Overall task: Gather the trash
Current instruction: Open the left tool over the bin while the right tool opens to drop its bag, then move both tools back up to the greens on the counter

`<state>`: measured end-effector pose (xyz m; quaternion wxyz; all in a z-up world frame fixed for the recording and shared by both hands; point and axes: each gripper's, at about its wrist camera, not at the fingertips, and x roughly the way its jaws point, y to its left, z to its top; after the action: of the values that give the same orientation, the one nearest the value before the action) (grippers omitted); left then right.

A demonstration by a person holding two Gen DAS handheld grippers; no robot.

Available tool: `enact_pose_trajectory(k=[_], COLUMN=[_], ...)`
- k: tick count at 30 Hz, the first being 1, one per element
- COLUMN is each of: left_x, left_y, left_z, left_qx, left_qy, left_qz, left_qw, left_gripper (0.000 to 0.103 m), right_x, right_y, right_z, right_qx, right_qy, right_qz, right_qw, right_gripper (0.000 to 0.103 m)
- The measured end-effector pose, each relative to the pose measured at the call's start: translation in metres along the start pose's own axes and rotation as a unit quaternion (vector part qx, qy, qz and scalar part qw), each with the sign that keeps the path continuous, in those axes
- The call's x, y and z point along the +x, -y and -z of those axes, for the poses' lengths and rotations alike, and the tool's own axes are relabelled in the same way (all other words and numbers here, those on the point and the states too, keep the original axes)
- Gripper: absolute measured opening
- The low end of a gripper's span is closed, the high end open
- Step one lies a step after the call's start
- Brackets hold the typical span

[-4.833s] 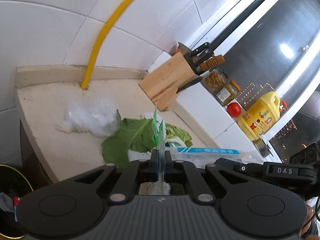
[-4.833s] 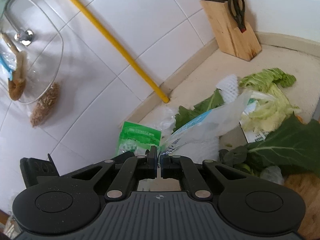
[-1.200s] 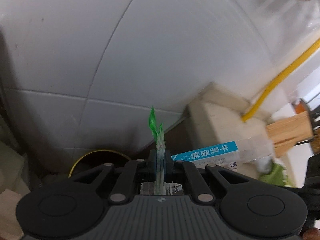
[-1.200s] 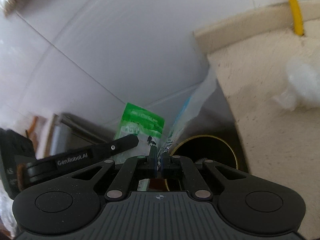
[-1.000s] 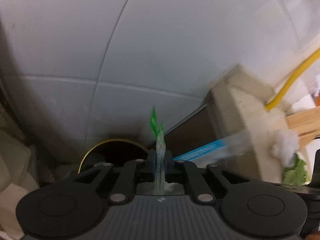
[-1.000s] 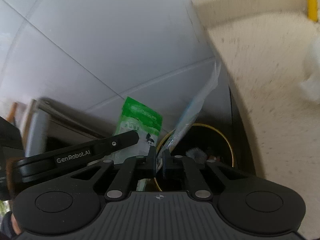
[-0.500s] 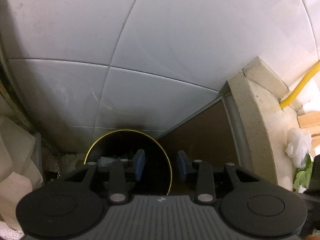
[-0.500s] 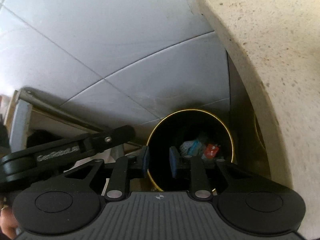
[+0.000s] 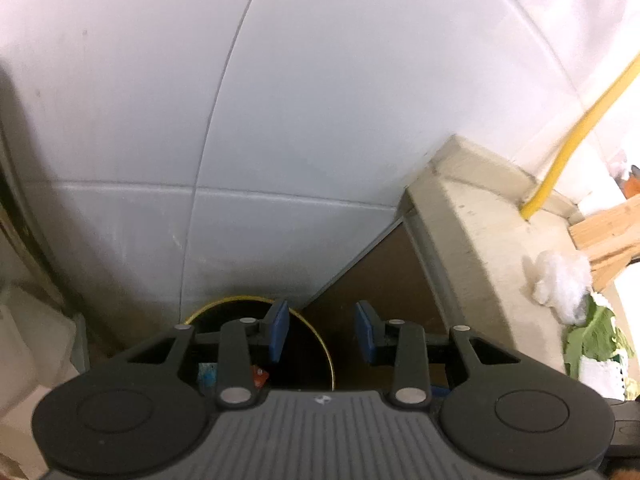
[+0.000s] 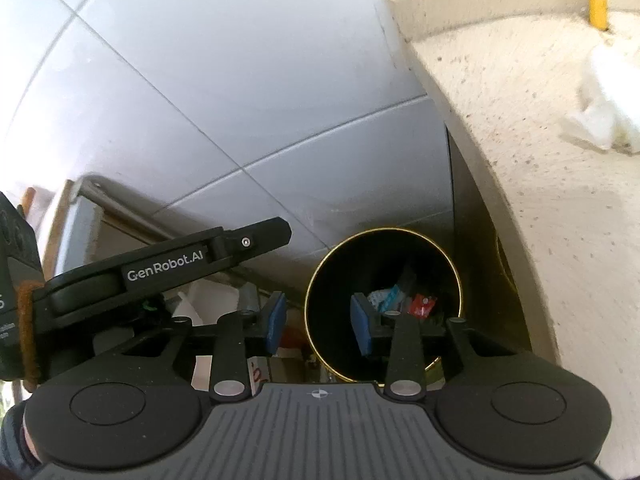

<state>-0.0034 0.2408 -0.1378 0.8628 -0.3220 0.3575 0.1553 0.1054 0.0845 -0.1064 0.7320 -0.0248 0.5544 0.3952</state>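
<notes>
A black trash bin with a gold rim (image 10: 384,231) stands on the floor between the tiled wall and the counter's end. Inside it lie a blue-and-white packet (image 10: 385,295) and a red scrap (image 10: 422,305). My right gripper (image 10: 319,326) hovers over the bin's left rim; its jaws are opening with nothing between them. In the left wrist view, my left gripper (image 9: 322,332) stands open and empty above the same bin rim (image 9: 240,299). The left gripper's black body (image 10: 172,264) reaches in from the left in the right wrist view.
The beige stone counter (image 9: 480,240) ends to the right of the bin. On it lie a white plastic wad (image 9: 560,284), green leaves (image 9: 592,332) and a wooden knife block (image 9: 608,232). A yellow pipe (image 9: 572,140) runs up the wall. Boxes and clutter sit on the floor at the left.
Both grippers opened and let go: the green wrapper left the left jaws and the blue-and-white bag the right. Both are gone from view, and both hands have lifted a little.
</notes>
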Motion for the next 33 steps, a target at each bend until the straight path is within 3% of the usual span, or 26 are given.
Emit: enact_pose_trajectory(k=[12, 33], left_x=[-0.06, -0.108], left_y=[0.026, 0.051], left_z=[0.004, 0.022], left_qx=[0.068, 0.133], left_qy=[0.079, 0.121], left_qz=[0.009, 0.056], left_qw=[0.9946, 0.9821], left_gripper=[0.044, 0.053], right_x=[-0.051, -0.101], right_y=[-0.005, 0.0], right_z=[0.025, 0.065], right_qx=[0.023, 0.065], right_qy=[0.053, 0.106], right_qz=[0.008, 0.025], right_qw=[0.998, 0.992], right_gripper=[0.058, 0.063])
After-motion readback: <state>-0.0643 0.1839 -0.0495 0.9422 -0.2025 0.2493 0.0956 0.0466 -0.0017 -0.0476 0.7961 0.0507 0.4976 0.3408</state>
